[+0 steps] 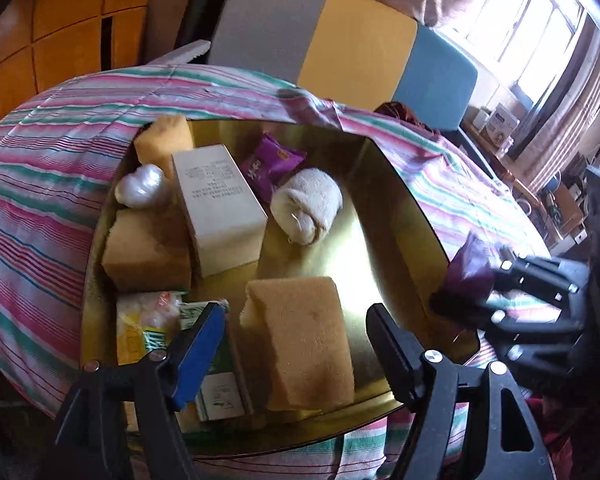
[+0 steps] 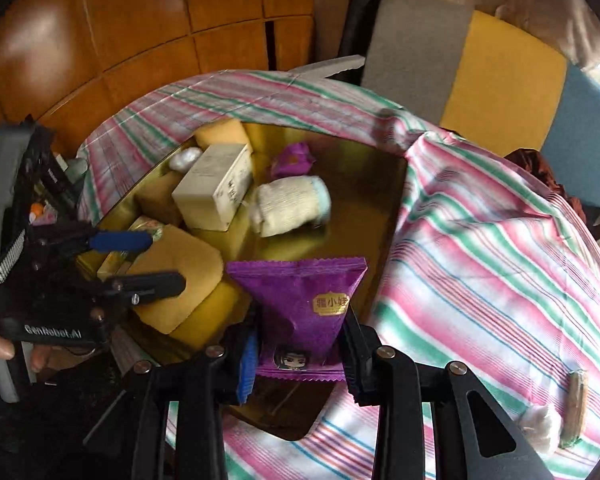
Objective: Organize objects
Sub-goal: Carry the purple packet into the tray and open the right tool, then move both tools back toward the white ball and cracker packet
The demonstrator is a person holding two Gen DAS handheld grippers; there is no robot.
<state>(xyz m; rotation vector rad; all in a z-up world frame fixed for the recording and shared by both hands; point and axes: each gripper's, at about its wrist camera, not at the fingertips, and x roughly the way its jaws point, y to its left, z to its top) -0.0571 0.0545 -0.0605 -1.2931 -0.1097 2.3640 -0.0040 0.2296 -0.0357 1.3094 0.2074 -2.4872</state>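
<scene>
A gold tray (image 1: 380,208) (image 2: 364,184) lies on a striped cloth. It holds several yellow sponges, a white box (image 1: 220,208) (image 2: 216,188), a rolled white towel (image 1: 306,206) (image 2: 288,204), a purple snack packet (image 1: 274,164) (image 2: 294,158), a garlic bulb (image 1: 142,186) and snack packs. My left gripper (image 1: 296,340) (image 2: 160,262) is open and empty above the nearest sponge (image 1: 304,344) (image 2: 176,276). My right gripper (image 2: 300,356) is shut on a second purple snack packet (image 2: 304,304) (image 1: 470,268), held over the tray's near right edge.
The striped cloth (image 2: 492,272) covers the table. A chair with grey, yellow and blue panels (image 1: 352,52) stands behind it. Two small items (image 2: 560,412) lie on the cloth at the right. Wooden cabinets (image 2: 140,20) stand at the back left.
</scene>
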